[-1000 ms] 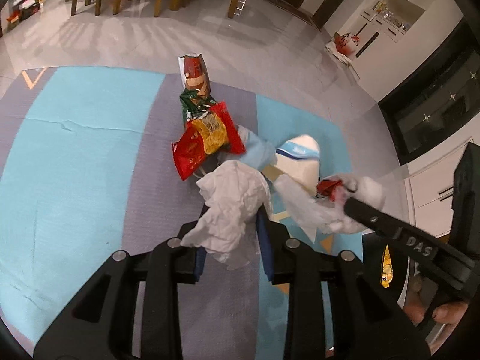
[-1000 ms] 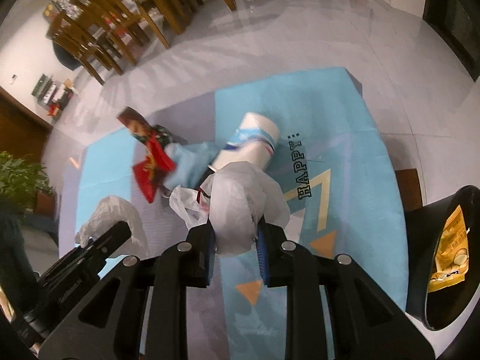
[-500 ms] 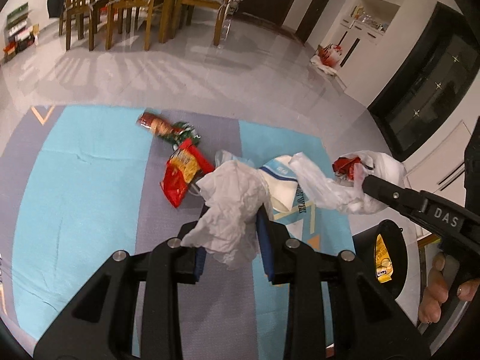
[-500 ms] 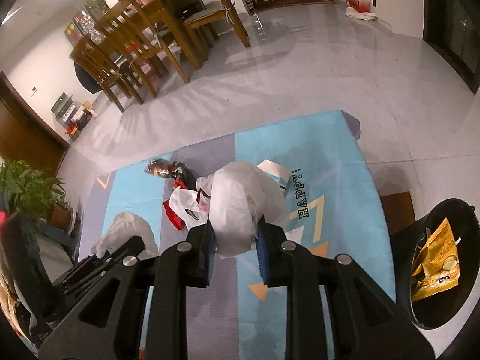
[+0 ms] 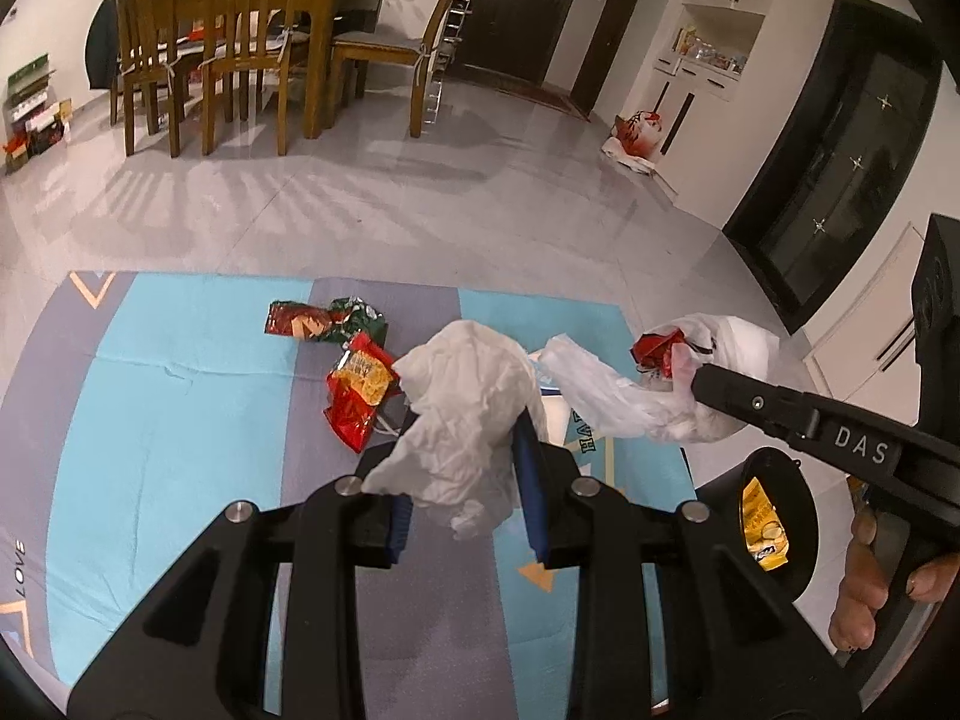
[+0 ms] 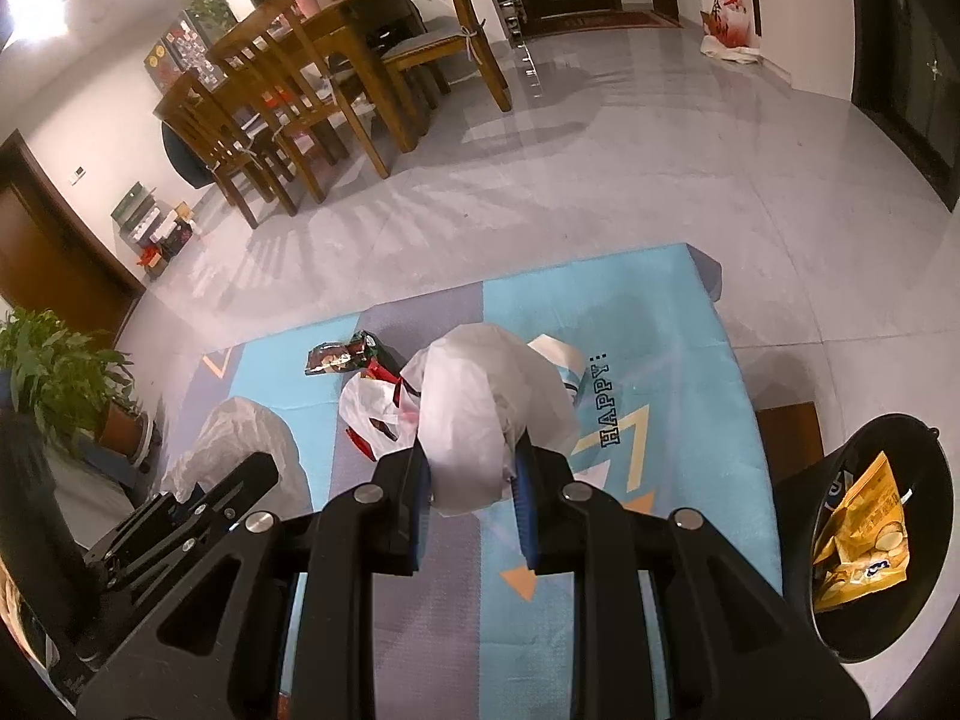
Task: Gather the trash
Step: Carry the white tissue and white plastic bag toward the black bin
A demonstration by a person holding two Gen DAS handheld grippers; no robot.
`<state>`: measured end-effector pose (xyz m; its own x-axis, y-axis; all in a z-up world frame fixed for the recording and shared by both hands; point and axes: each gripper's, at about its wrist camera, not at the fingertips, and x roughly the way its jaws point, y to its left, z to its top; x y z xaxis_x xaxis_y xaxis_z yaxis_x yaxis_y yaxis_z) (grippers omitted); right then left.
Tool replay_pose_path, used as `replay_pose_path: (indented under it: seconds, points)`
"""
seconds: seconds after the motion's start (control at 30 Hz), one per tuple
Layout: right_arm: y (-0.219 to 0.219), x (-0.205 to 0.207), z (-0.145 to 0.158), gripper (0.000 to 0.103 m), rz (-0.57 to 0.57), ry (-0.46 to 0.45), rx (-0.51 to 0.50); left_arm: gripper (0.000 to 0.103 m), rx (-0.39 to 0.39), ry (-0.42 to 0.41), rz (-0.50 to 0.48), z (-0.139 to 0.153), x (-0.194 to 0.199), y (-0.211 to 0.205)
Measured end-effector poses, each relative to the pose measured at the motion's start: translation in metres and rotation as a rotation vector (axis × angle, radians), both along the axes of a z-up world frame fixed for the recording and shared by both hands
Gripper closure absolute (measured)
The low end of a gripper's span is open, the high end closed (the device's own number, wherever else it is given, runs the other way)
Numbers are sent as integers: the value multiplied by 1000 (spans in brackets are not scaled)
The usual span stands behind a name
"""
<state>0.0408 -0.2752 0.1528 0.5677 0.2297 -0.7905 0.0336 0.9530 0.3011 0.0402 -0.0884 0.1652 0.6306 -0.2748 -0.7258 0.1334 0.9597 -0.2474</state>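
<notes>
**A:** Left wrist view first: the left gripper [image 5: 465, 480] is clenched on a crumpled white tissue [image 5: 465, 414] at lower centre. What could go wrong?

**B:** The wad is soft and a tail droops below the pads, so it may slip out on the way to the black bin [image 5: 780, 516] at lower right. The right gripper [image 5: 699, 384] crosses at right with a white plastic bag [image 5: 606, 396] whose loose end trails toward the tissue and could snag. Hidden: the tissue covers part of the cup behind it, and the bin is half cut off by the other tool.

**A:** Right wrist view?

**B:** Its jaws grasp the bag [image 6: 474, 420] at centre. A red wrapper [image 6: 384, 384] inside may drop through the open mouth. The bin [image 6: 882, 546] sits at the right edge, so a careless release could land on the blue mat [image 6: 660, 360]. The left gripper [image 6: 252, 474] shows only partly at lower left, and wrappers behind the bag are mostly blocked
</notes>
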Motion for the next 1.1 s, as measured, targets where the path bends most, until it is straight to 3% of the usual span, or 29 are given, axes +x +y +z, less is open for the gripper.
replay_pose_path:
  seconds: [1.1]
  points:
    - [-11,-18,18,79,-23,-48,-38,72,4,-14,-121,3,-4,-36]
